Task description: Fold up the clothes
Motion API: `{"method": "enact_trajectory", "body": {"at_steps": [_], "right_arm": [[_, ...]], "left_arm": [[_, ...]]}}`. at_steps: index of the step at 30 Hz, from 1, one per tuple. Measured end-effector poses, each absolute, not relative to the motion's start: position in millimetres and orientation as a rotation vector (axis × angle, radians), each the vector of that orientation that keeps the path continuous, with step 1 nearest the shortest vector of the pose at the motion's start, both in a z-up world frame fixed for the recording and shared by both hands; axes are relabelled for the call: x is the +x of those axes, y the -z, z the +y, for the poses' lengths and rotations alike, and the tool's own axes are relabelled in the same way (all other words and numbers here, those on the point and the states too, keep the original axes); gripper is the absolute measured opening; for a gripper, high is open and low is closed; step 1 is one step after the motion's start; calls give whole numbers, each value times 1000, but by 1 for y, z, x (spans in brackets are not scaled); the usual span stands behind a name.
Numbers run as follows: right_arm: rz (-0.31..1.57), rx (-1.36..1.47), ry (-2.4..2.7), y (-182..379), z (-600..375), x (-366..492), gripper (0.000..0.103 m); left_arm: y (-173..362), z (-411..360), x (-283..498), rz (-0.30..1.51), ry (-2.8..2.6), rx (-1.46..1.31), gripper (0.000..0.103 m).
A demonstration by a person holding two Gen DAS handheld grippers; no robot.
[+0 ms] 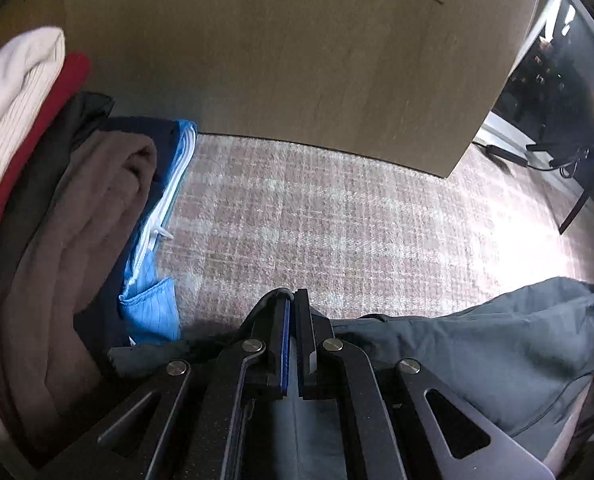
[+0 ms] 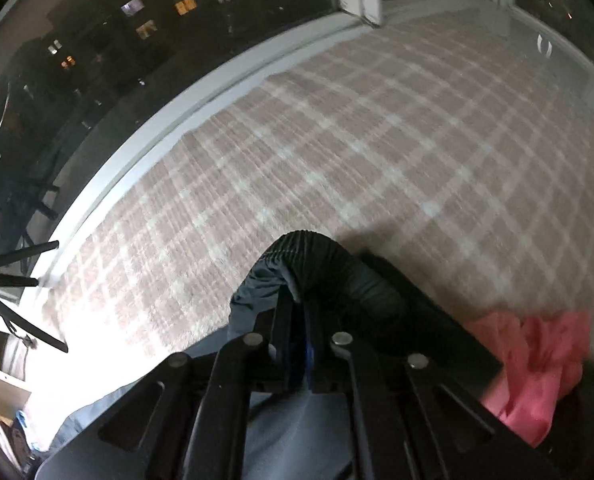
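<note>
Fingers of both grippers, left gripper [image 1: 293,300] and right gripper [image 2: 303,300], were clamped on the grey garment [image 1: 477,344] at lower frame, apparently to carry it stretched over the carpet [image 1: 337,216].

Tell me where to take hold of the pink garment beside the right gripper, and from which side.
Grip the pink garment at its raised, crumpled fold nearest the plaid rug, coming from above. It lies bunched rather than flat, so a standing ridge gives the fingers something to pinch; its far edges are hidden. The right gripper is already shut on the grey garment.
</note>
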State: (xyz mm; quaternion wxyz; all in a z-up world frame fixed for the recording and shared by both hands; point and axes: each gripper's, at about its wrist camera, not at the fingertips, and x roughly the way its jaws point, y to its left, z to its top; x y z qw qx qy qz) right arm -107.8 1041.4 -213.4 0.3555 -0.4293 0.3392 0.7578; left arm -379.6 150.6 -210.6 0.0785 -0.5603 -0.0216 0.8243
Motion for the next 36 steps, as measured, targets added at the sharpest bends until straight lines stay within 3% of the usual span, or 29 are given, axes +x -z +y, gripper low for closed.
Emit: {"method": "enact_trajectory", "body": {"at_steps": [4, 6, 10, 12, 15, 20, 26, 32, 35, 36], "right_arm": [[910, -1047, -2010, 198, 1044, -116, 8], [945, -1137, -1969, 205, 1050, -125, 27], [1052, -1184, -2007, 197, 1052, -107, 33], [1135, -1151, -2057, 186, 1053, -87, 52], [1233, -1131, -2129, 168, 1058, -56, 52], [875, -1161, -2212, 141, 1054, -43, 54], [994, -1243, -2245, 197, 1077, -57, 54], [954, -1320, -2313, 219, 1076, -94, 54], [862, -1292, -2443, 206, 1061, -101, 26], [822, -1281, -2475, 196, 1053, -99, 26]], "left_arm": [[198, 142, -384, -132, -2512, -1634, 2], [203, 143, -389, -118, -2521, -1666, 2], [217, 155, -388, -23, -2458, -1763, 7], [208, 159, -379, 18, -2472, -1731, 7], [193, 163, -368, 62, -2483, -1704, 9], [166, 175, -344, 113, -2477, -1672, 9], [140, 224, -299, 166, -2383, -1593, 15], [133, 280, -255, 180, -2249, -1565, 15], [139, 310, -235, 259, -2178, -1566, 17], [142, 319, -231, 287, -2161, -1570, 17]]}}
